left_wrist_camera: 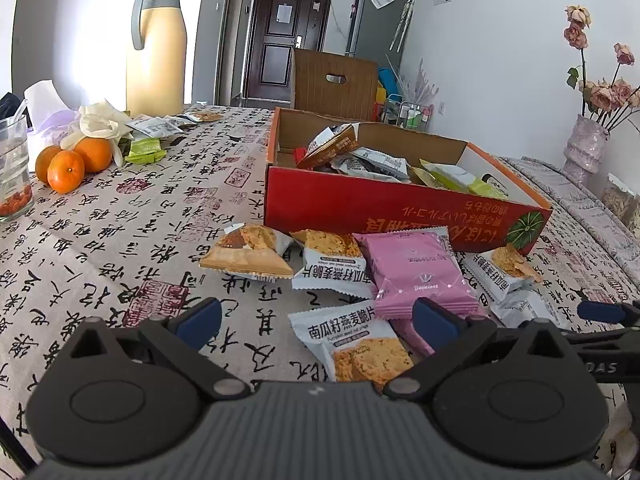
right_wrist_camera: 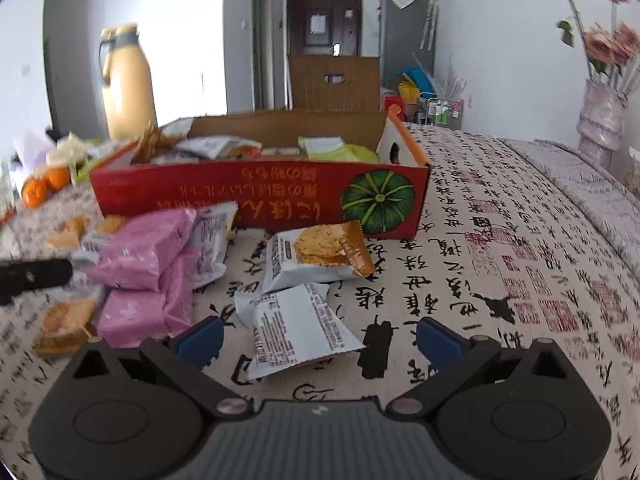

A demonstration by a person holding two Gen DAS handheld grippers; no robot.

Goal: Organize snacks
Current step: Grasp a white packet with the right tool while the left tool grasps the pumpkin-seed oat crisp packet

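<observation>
Crowding the red box [left_wrist_camera: 384,208], snack packets [left_wrist_camera: 420,272] face both tools [left_wrist_camera: 316,320] [right_wrist_camera: 320,338], spread, empty.

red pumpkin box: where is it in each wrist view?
Left wrist: red pumpkin box sits right of centre, behind the loose packets, its pumpkin picture at the right end.
Right wrist: the box sits centre-left, its pumpkin picture right of middle.
Shared landmark: cream thermos jug, behind the box to its left in both.

Red cardboard box [left_wrist_camera: 400,204] open, part-filled with packets, loose snack packets [left_wrist_camera: 420,272] lying flat before it
</observation>
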